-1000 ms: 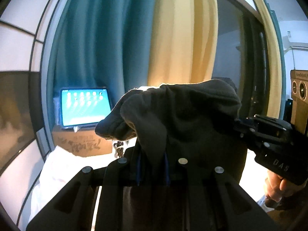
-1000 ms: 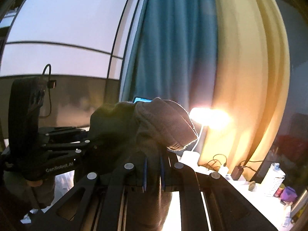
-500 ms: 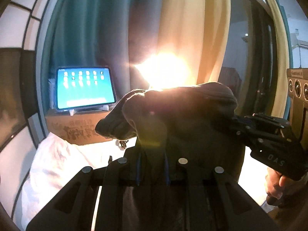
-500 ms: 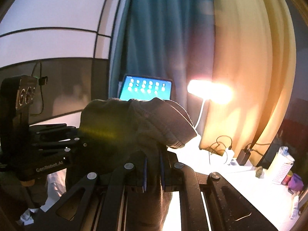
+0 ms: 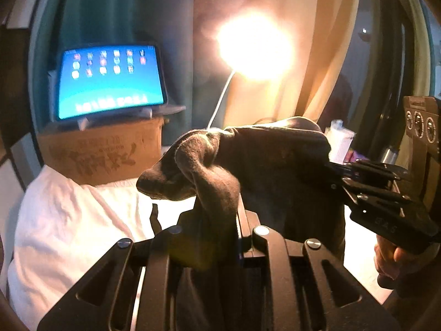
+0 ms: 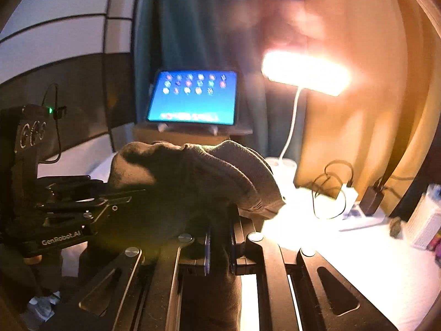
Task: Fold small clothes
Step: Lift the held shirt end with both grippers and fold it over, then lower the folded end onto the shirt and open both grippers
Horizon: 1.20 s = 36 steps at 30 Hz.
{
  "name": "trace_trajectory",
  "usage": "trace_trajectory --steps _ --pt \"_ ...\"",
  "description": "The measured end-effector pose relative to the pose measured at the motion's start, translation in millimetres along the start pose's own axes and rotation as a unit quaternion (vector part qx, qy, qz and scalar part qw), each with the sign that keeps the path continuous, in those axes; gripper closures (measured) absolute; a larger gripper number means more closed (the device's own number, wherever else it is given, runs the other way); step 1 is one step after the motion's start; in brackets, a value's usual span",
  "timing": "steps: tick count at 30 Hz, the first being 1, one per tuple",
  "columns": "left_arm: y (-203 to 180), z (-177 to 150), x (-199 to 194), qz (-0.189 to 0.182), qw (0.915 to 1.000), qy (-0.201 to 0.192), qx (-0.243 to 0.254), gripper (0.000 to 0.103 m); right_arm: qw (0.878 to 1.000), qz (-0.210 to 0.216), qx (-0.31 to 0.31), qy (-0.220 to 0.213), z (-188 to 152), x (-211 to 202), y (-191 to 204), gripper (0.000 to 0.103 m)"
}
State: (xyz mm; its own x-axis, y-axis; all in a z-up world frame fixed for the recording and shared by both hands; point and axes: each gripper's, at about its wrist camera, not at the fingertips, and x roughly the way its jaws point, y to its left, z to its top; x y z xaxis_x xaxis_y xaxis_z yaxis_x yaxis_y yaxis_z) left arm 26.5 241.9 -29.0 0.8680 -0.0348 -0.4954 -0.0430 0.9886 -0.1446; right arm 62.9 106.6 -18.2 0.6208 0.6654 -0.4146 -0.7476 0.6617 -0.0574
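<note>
A small dark brown garment (image 5: pixel 261 165) hangs in the air between both grippers. My left gripper (image 5: pixel 217 220) is shut on one end of it, with cloth bunched over the fingers. My right gripper (image 6: pixel 219 237) is shut on the other end; the garment (image 6: pixel 193 182) drapes over its fingers too. The right gripper also shows in the left wrist view (image 5: pixel 339 169), and the left gripper shows in the right wrist view (image 6: pixel 118 195). The cloth is held above the white surface (image 5: pixel 69 220). The fingertips are hidden by fabric.
A lit tablet (image 5: pixel 110 80) stands on a cardboard box (image 5: pixel 102 151) at the back. A bright desk lamp (image 6: pixel 303 71) shines beside it. Cables and a charger (image 6: pixel 369 198) lie on the white surface to the right. Teal and yellow curtains hang behind.
Both grippers have tilted downward with the garment, so the tablet, box, lamp and white surface have come further into view. Both grips on the cloth are unchanged.
</note>
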Motion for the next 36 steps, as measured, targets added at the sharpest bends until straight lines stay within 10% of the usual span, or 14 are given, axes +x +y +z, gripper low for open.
trace_trajectory --steps 26,28,31,36 --pt "51.4 -12.8 126.7 -0.023 0.9808 0.187 -0.05 0.074 0.964 0.075 0.173 0.189 -67.5 134.5 -94.3 0.091" --pt "54.3 -11.0 128.2 -0.017 0.9808 0.188 -0.05 0.074 0.959 0.074 0.181 0.204 -67.4 133.7 -98.7 0.079" --pt "57.5 -9.3 130.4 -0.003 0.9818 0.186 -0.04 0.074 0.958 0.052 0.187 0.209 -65.5 126.1 -102.4 0.022" --pt "69.1 -11.4 140.3 0.018 0.9802 0.194 -0.038 0.074 0.939 0.104 0.249 0.213 -74.6 133.5 -118.7 0.017"
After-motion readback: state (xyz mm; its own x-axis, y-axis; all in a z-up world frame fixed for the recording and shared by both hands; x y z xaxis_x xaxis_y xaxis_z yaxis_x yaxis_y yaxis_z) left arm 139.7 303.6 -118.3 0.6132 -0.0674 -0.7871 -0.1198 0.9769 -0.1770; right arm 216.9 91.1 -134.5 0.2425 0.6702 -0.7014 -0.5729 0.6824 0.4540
